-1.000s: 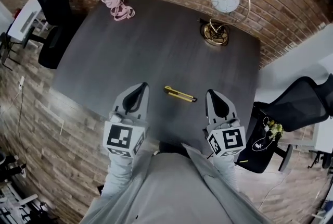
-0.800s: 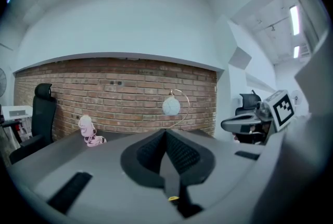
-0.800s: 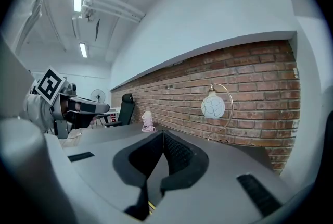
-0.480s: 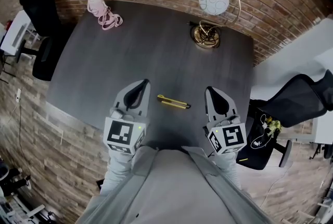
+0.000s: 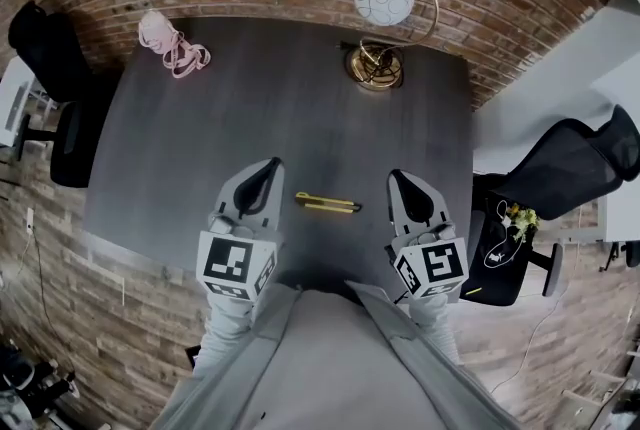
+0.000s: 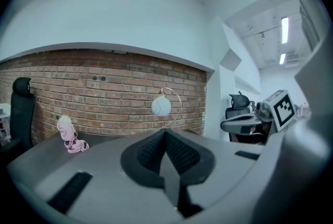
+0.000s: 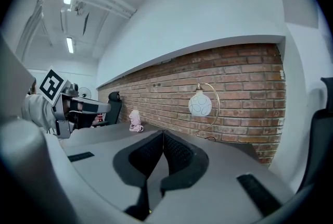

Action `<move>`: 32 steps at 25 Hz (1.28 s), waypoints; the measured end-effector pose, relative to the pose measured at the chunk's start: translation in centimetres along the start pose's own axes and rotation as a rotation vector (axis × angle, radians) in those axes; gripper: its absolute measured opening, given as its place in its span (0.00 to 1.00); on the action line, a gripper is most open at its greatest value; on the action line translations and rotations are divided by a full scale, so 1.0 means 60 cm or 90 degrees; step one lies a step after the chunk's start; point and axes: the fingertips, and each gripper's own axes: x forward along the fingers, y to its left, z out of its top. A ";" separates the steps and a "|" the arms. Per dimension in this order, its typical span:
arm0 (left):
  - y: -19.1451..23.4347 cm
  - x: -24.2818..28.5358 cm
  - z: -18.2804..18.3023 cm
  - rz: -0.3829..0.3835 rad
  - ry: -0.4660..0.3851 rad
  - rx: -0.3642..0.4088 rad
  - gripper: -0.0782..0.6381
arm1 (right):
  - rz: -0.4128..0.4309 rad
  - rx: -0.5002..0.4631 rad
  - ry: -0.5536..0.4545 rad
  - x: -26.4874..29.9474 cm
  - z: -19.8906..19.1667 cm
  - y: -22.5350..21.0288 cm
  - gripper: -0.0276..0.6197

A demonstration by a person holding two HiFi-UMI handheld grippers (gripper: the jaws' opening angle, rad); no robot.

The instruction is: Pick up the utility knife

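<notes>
Knife [image 5: 327,204], yellow, lies flat on the dark surface [image 5: 270,108], towards the person's side. The left tool [image 5: 272,163] hovers just left of the knife and the right tool [image 5: 397,176] just right of it, both apart from it. Each tool has its jaws pressed together with nothing between them. A globe lamp [image 5: 380,18] stands well beyond the knife. A pink cord [image 5: 170,43] lies beyond the knife, to its left.

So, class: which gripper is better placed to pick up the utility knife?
Left, marginally: the utility knife lies slightly nearer the left gripper than the right gripper. Both are shut and empty.
</notes>
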 end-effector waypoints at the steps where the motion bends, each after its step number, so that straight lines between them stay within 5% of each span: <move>1: 0.002 0.002 -0.002 -0.003 0.001 -0.001 0.13 | -0.003 -0.001 0.001 0.002 -0.001 -0.001 0.07; 12: 0.009 0.016 -0.020 -0.028 0.009 -0.015 0.13 | 0.000 -0.019 0.027 0.019 -0.018 0.010 0.07; 27: 0.013 0.006 -0.050 -0.035 0.025 -0.030 0.13 | 0.090 0.014 0.082 0.047 -0.085 0.061 0.08; 32: 0.018 -0.001 -0.063 -0.032 0.031 -0.037 0.13 | 0.134 -0.006 0.126 0.062 -0.123 0.084 0.23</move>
